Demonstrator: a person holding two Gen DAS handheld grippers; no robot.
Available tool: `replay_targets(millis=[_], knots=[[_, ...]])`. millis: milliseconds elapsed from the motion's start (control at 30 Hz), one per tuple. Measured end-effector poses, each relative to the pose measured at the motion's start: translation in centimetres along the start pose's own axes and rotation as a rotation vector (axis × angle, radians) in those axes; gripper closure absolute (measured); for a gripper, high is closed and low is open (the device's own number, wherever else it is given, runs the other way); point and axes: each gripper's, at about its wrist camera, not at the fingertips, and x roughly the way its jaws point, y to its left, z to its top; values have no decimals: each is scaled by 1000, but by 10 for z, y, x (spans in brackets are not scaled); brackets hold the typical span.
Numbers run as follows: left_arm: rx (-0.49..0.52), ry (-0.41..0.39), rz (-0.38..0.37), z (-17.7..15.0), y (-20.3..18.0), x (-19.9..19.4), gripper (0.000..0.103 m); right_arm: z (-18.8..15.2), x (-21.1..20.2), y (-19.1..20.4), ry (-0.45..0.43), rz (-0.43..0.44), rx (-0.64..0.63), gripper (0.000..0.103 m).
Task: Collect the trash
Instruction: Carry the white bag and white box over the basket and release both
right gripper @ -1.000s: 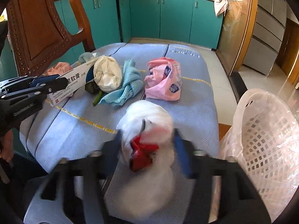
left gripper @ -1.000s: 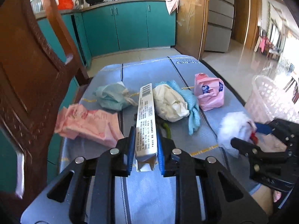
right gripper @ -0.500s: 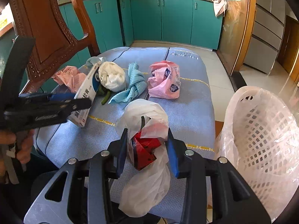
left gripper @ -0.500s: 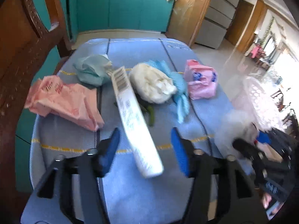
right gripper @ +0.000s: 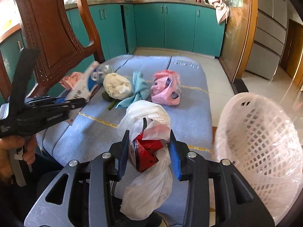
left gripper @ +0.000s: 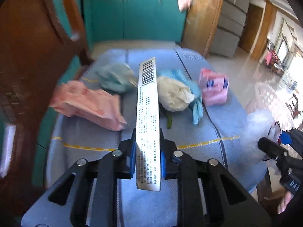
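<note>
A long white carton (left gripper: 147,113) with a barcode points away over the table, and my left gripper (left gripper: 147,151) is shut on its near part. The right wrist view shows that left gripper (right gripper: 56,104) at the left with the carton (right gripper: 85,87) sticking out of it. My right gripper (right gripper: 149,140) is shut on a white plastic bag (right gripper: 145,117) with something red inside; the bag's tail hangs below the fingers. A white lattice basket (right gripper: 265,132) lined with clear plastic stands just right of it. In the left wrist view the right gripper (left gripper: 272,149) and the bag (left gripper: 259,128) show at the right edge.
On the blue-covered table (right gripper: 189,113) lie a pink bag (right gripper: 166,89), a cream wad (right gripper: 117,86), a light blue cloth (right gripper: 141,89), a pink packet (left gripper: 89,104) and a teal bag (left gripper: 115,77). A wooden chair (right gripper: 56,37) stands at the left.
The left gripper opened, the carton slanted loose between its fingers, and it has shut on the carton again. The right gripper rose with the white bag, whose tail now hangs free.
</note>
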Motion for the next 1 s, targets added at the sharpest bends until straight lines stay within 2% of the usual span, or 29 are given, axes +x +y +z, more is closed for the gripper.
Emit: replay_targets(millis=[100, 167, 233, 333, 400, 433, 633, 733, 1000], knots=[[17, -128, 93, -8, -8, -34, 83, 1, -15, -12, -35, -10, 27, 64], [49, -208, 114, -11, -20, -56, 83, 1, -26, -24, -62, -32, 49, 64], [88, -248, 109, -13, -35, -69, 83, 1, -39, -38, -89, -63, 70, 64], [152, -262, 21, -8, -69, -78, 82, -2, -58, -66, -122, -122, 109, 64], [164, -239, -86, -5, -88, -77, 82, -7, -69, -89, -134, -169, 142, 64], [165, -214, -162, -2, -101, -74, 82, -11, -73, -99, -134, -187, 159, 64], [245, -177, -382, 13, -172, -63, 82, -39, -89, -153, -116, -265, 264, 64], [288, -134, -456, 20, -208, -42, 82, -50, -97, -171, -120, -297, 293, 64], [348, -10, -575, 36, -271, 1, 78, -61, -109, -206, -127, -343, 355, 64]])
